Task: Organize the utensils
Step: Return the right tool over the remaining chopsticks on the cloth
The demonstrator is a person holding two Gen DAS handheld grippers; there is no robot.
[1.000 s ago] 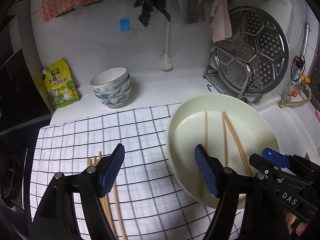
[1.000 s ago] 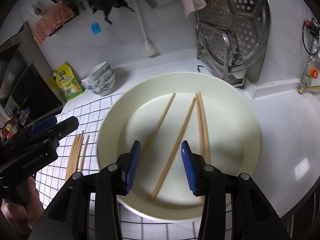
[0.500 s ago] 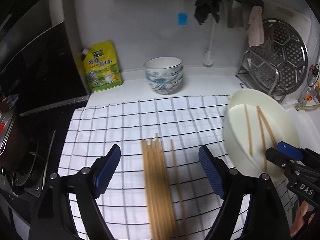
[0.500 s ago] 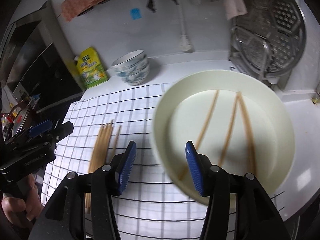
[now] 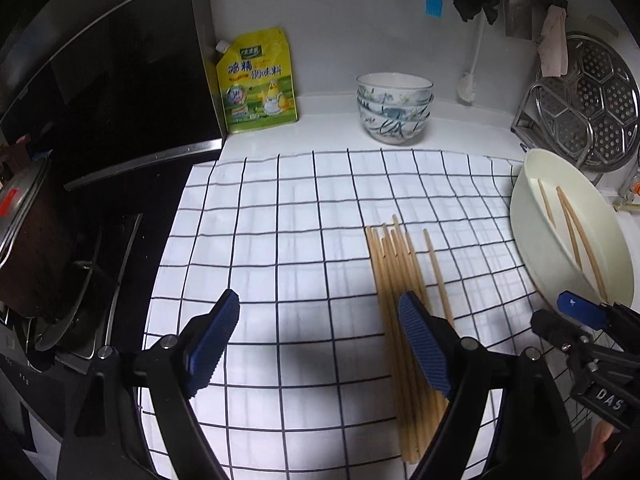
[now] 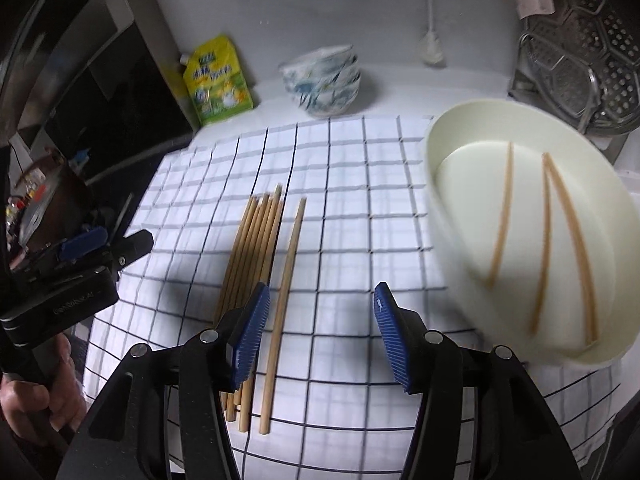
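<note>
Several wooden chopsticks [image 5: 400, 280] lie in a bundle on a white checked cloth [image 5: 288, 240]; one chopstick [image 5: 438, 276] lies slightly apart to their right. They also show in the right wrist view [image 6: 252, 248], with the single chopstick [image 6: 286, 256]. A cream basin [image 6: 448, 208] at the right holds three more chopsticks [image 6: 544, 236]; it also shows in the left wrist view [image 5: 532, 240]. My left gripper [image 5: 320, 344] is open and empty above the cloth, left of the bundle. My right gripper [image 6: 318, 336] is open and empty above the single chopstick's near end.
Stacked patterned bowls [image 5: 394, 108] and a yellow seasoning pouch [image 5: 258, 80] stand at the back by the wall. A metal steamer rack [image 5: 588, 108] stands at the back right. A black stove [image 5: 100, 80] with a dark pot [image 5: 28, 240] lies left of the cloth.
Both grippers have swung left, from over the basin to over the cloth and the chopstick bundle. Both stay open and empty. The chopsticks have not moved.
</note>
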